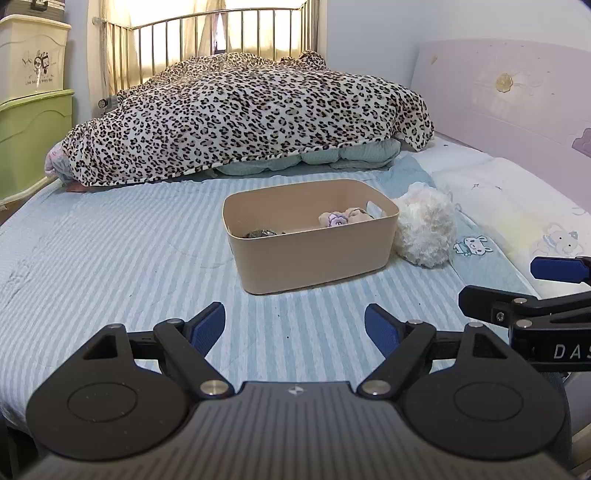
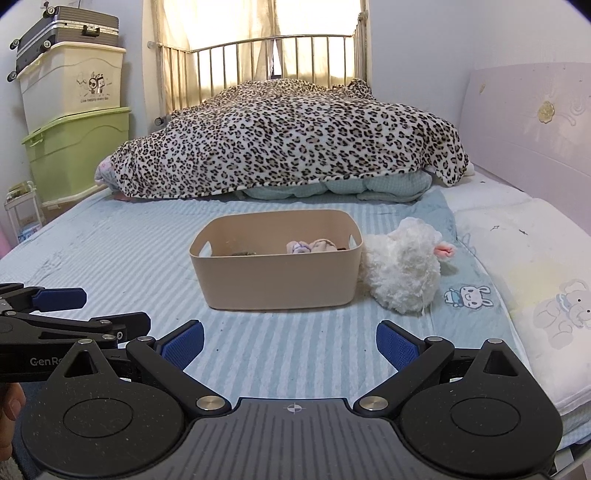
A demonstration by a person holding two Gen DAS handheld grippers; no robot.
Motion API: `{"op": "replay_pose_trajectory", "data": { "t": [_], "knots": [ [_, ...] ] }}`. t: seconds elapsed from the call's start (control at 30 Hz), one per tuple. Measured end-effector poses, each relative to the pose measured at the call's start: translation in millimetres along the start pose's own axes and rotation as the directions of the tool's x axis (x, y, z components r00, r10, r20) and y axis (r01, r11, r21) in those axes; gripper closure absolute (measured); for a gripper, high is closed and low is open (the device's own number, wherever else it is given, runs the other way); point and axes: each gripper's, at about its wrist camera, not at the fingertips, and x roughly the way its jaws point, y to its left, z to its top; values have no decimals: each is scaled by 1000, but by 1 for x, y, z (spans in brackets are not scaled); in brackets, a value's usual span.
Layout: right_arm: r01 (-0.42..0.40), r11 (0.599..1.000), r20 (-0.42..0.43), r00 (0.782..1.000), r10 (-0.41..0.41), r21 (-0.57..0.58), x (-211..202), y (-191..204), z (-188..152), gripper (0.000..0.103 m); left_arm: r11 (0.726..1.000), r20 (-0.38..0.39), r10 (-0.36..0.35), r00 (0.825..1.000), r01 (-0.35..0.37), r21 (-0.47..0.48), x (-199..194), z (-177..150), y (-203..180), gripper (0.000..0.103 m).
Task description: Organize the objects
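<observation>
A beige plastic bin (image 1: 314, 258) (image 2: 277, 280) stands on the striped blue bed. Inside it lie small plush toys (image 1: 345, 218) (image 2: 312, 246) and a dark item (image 1: 260, 233) (image 2: 243, 253). A white fluffy plush toy (image 1: 424, 232) (image 2: 402, 266) lies against the bin's right side. My left gripper (image 1: 294, 328) is open and empty, low over the sheet in front of the bin. My right gripper (image 2: 290, 345) is open and empty, beside the left one, also short of the bin. Each gripper shows at the edge of the other's view.
A leopard-print blanket (image 1: 240, 114) (image 2: 295, 136) is heaped over bedding behind the bin. A pink headboard (image 1: 517, 92) and a white pillow (image 2: 517, 258) are on the right. Stacked storage boxes (image 2: 74, 122) and a suitcase (image 2: 62, 33) stand at the left. A metal rail (image 1: 221, 33) is at the back.
</observation>
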Motion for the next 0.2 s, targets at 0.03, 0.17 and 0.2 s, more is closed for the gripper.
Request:
{"op": "replay_pose_trajectory", "data": {
  "t": [0.03,0.17,0.2],
  "knots": [
    [-1,1000,-1,1000,1,1,0,0,0,2,1000,0,2,1000,-2,3,1,0,-1,18],
    [-1,1000,-3,1000,1,1,0,-1,0,2,1000,-6,-4,1000,4,10,2,-1,-3,17],
    [-2,1000,-3,1000,2,1,1,-1,0,2,1000,-8,-4,1000,4,12,3,-1,-3,17]
  ]
}}
